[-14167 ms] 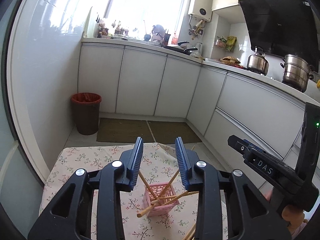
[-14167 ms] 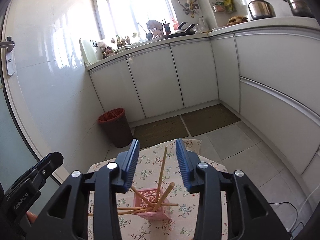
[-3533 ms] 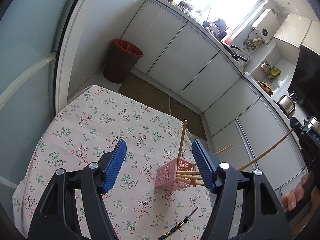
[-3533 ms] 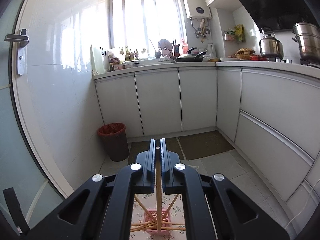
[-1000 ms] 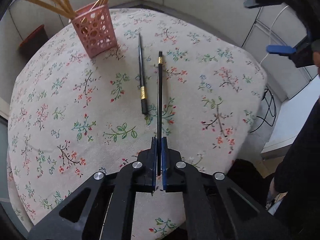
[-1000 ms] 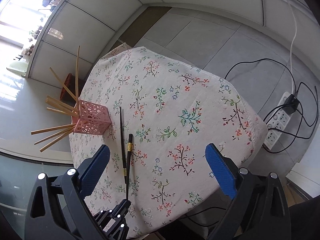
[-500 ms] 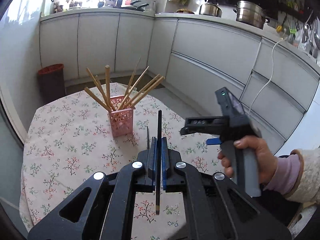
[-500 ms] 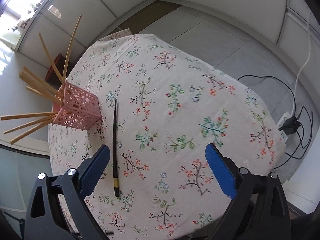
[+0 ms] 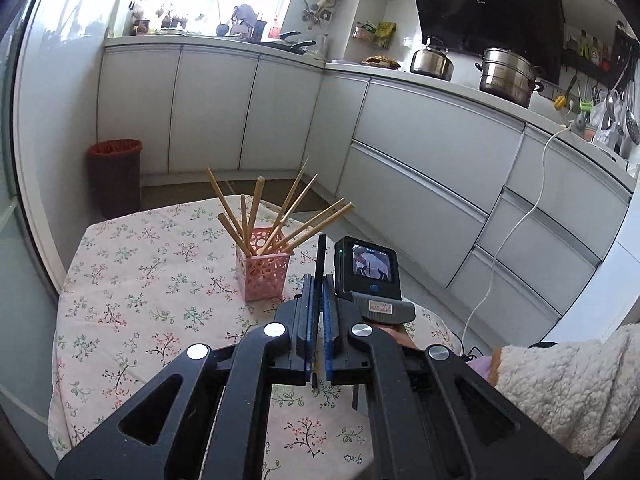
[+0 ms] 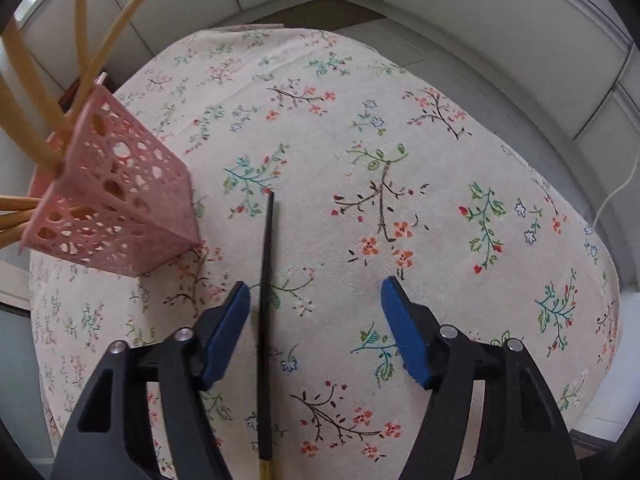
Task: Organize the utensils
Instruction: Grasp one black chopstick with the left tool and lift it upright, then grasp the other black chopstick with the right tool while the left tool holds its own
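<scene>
Item: black chopstick on the cloth. It lies flat on the floral tablecloth, just right of the pink basket. Long axis runs near to far; the thin tip points to the far side, the gold-banded butt to the near edge. It sits between the fingers of the right gripper, close beside the left finger and well clear of the right one. The jaws are closing, apart for now, no pad pressing on the stick.

Item: second black chopstick. Clamped in the left gripper, whose jaws are together on it. It is held off the table; long axis near upright, the upper end tipped slightly right, a short stub showing below the pads.

Item: pink basket. Perforated, square, standing on the cloth, holding a spray of light wooden chopsticks leaning outward.

Step in hand, by judgement: pickup of the last loose stick, with the other already lifted for delivery.

Next move calls for: centring the right gripper so both pads meet the stick, then lifting it and standing each black stick in the basket, threading past the splayed wooden ones.

Surround: white kitchen cabinets, red bin.
</scene>
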`<state>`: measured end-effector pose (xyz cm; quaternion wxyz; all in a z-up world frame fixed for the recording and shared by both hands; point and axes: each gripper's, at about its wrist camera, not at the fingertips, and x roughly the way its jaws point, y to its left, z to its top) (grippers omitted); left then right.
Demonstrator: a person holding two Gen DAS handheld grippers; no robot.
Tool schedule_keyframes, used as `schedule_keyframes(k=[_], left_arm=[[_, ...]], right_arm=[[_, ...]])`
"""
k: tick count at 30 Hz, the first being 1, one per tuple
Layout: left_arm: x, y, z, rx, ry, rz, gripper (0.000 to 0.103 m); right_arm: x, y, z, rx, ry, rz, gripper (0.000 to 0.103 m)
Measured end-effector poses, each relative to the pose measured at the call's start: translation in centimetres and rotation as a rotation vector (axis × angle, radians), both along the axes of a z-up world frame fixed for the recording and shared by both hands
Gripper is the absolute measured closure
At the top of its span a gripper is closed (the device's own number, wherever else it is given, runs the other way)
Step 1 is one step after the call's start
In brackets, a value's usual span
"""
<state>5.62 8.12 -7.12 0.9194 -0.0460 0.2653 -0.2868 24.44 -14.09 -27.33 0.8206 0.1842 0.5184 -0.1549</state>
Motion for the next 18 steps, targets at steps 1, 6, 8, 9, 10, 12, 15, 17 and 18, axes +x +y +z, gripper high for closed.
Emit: schedule_keyframes(k=[1,6,8,9,10,12,15,17,18], left_arm=[[0.0,0.2,0.1,-0.005,-0.001,-0.001,0.100],[0.0,0.7,0.5,-0.030,0.001,0.010,0.100],[0.1,0.8,0.5,-0.034,0.008,0.013,0.100],[0.1,0.7,0.5,-0.034,0.015,0.015,0.100],[0.2,0.7,0.4,-0.031,0.020,0.019,0.100],[0.3,0.5,0.5,-0.022,0.026,0.028,0.100],[0.3,-0.1,0.5,0.003,0.031,0.044,0.100],[0.4,-0.5,0.4,0.018,0.039,0.053,0.100],[0.4,-0.8,0.5,0.027,0.041,0.058,0.100]], right_arm=[[-0.2,-0.2,0.0,-0.011,-0.006,-0.003,0.055],[-1.7,-3.6,-0.1,0.079,-0.014,-0.027,0.096],[-2.6,-4.7,-0.1,0.104,-0.006,-0.035,0.097],[-3.2,-5.3,-0.1,0.130,-0.017,-0.035,0.098],[-3.8,-5.9,0.0,0.157,-0.029,-0.036,0.098],[-5.3,-6.9,0.7,0.179,-0.069,-0.034,0.098],[-7.1,-7.6,2.4,0.195,-0.123,-0.020,0.098],[-8.3,-7.5,4.3,0.207,-0.173,0.001,0.098],[-8.9,-7.4,5.3,0.203,-0.199,0.020,0.098]])
